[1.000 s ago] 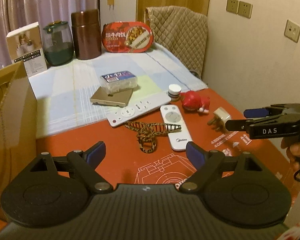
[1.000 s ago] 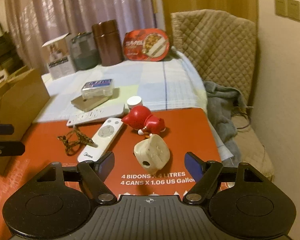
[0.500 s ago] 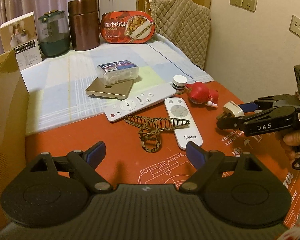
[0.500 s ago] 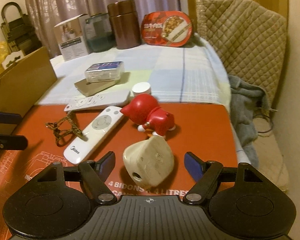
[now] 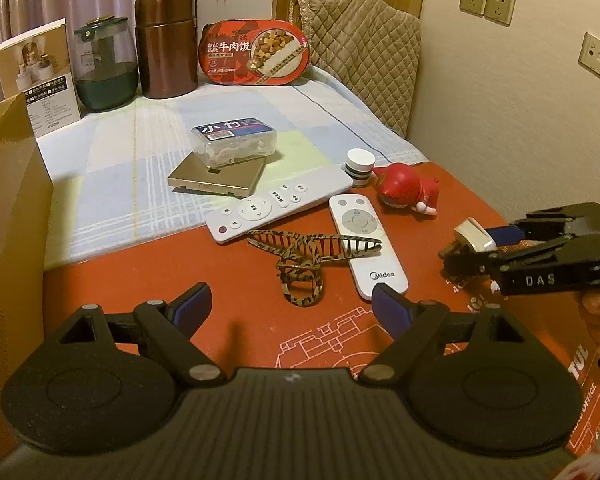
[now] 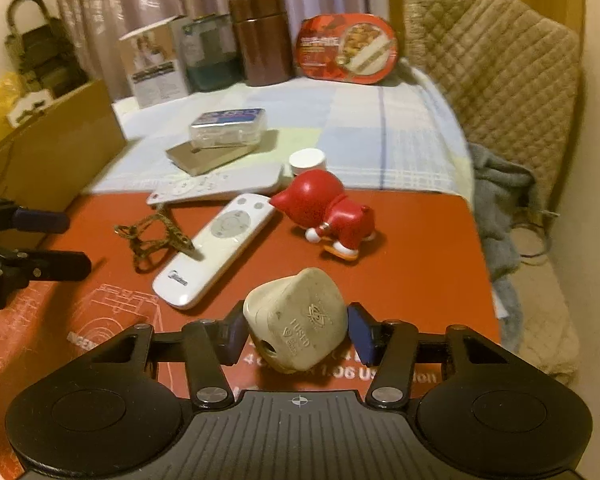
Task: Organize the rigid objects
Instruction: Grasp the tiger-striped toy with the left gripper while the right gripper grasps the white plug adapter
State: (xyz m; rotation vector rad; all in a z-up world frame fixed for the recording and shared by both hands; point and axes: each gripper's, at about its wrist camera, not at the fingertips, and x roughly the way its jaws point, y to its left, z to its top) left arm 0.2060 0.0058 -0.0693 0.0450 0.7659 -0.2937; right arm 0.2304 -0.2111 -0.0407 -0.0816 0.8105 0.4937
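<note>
Right gripper: jaws had just been closing; the cream plug adapter was clasped between the blue pads.
Plug adapter: low over the red mat, near its front edge.
Left gripper: held wide, nothing between the fingers.
Nearby: white remote and red toy figure were laid on the mat.

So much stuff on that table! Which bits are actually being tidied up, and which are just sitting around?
Being tidied:
- cream plug, between the right gripper's closing jaws
- two white remotes
- red toy figure
- striped hair clip
- small white jar
- clear box

Just there:
- brown canister
- food tray
- quilted chair
- wall sockets
</note>
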